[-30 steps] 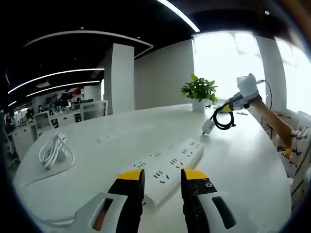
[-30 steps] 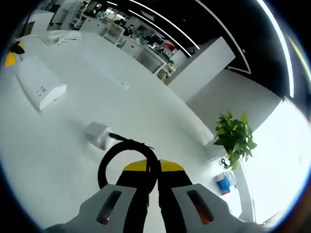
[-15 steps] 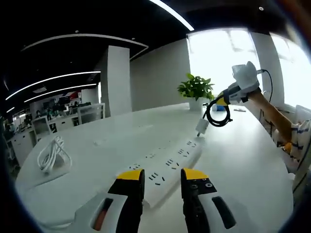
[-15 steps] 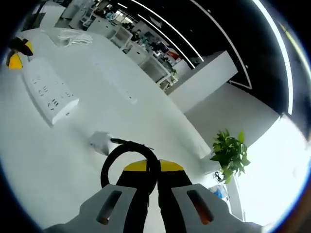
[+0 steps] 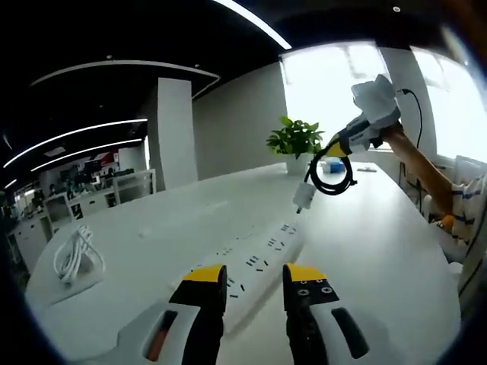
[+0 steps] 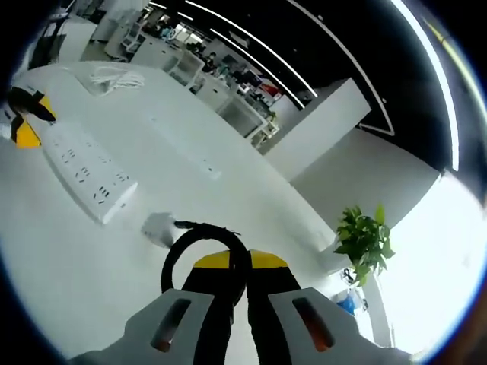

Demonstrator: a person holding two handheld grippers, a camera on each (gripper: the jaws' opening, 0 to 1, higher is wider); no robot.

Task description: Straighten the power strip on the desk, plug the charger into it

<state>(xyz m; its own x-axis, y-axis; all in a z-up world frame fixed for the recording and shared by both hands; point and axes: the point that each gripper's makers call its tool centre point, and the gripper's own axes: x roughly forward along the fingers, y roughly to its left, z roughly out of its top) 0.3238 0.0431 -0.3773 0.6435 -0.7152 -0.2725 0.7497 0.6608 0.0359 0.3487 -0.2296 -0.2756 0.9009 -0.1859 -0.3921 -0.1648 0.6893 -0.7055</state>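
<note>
A long white power strip (image 5: 262, 258) lies on the white desk (image 5: 380, 251), and its near end sits between the jaws of my left gripper (image 5: 255, 277), which is shut on its sides. In the right gripper view the strip (image 6: 87, 175) runs to the left, with the left gripper's yellow tips (image 6: 27, 125) at its far end. My right gripper (image 6: 232, 266) is shut on the black cable loop (image 6: 199, 251) of the charger. The white charger (image 6: 158, 226) hangs below it. In the left gripper view the charger (image 5: 304, 199) hovers just above the strip's far end, under the right gripper (image 5: 342, 144).
A potted plant (image 5: 293, 137) stands at the desk's far side, with a blue item (image 6: 346, 304) near it. A coiled white cable (image 5: 72, 255) lies at the left on the desk. A person's arm (image 5: 418, 163) reaches in from the right. Flush sockets (image 6: 209, 169) sit mid-desk.
The right gripper has carried the charger leftward and closer to the strip's far end. The left view has shifted slightly, with the strip still between its jaws.
</note>
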